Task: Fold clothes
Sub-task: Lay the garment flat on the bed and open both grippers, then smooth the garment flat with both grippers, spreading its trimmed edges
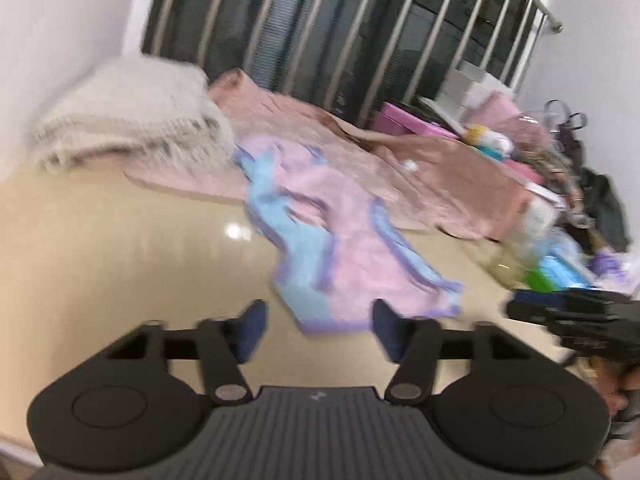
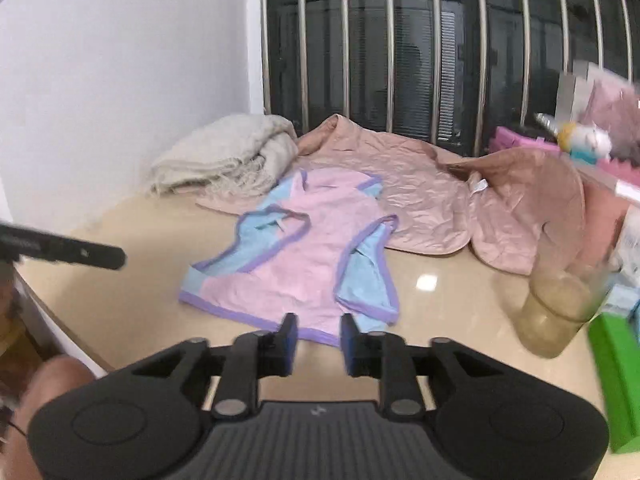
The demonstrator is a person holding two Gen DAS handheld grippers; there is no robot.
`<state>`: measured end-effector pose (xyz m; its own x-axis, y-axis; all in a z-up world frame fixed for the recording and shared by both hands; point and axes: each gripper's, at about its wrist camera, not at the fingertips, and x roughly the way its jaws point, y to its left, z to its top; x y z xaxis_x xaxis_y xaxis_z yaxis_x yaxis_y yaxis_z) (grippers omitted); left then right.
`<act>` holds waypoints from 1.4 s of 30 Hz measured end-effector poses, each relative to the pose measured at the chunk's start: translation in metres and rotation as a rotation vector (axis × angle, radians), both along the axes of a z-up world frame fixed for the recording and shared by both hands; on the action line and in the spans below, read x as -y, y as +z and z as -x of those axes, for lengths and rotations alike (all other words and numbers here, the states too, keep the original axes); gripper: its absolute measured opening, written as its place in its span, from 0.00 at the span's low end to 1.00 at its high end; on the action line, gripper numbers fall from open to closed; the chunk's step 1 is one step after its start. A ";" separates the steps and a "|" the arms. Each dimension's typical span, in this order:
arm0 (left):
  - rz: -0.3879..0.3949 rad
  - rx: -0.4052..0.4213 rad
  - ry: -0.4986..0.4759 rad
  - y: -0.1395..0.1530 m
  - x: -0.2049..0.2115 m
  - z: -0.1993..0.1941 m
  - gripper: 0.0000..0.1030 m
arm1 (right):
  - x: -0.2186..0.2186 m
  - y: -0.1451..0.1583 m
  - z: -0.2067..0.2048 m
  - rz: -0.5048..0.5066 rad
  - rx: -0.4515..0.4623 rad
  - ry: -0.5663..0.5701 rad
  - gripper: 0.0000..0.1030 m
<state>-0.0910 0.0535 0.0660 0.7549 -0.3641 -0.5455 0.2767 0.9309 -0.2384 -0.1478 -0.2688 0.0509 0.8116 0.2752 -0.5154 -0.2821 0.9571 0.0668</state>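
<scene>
While one pink and blue top (image 2: 296, 256) lies flat on the table (image 2: 132, 240) | two claws: left claw (image 1: 316, 330) spread wide, right claw (image 2: 319, 346) spread a little, both empty | one grey blanket (image 2: 224, 156)

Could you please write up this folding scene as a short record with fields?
garment to fold: pink and blue tank top with purple trim, spread flat on the table
behind it: crumpled pink jacket; folded cream fringed blanket by the wall
right of it: clear plastic cup
left gripper: open, empty, near the top's hem
right gripper: open, empty, at the hem
fold status: not started
</scene>
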 end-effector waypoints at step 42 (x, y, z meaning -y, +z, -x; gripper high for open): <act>0.001 -0.186 0.246 -0.054 0.047 -0.190 0.02 | -0.063 -0.041 -0.028 0.061 -0.120 0.117 0.09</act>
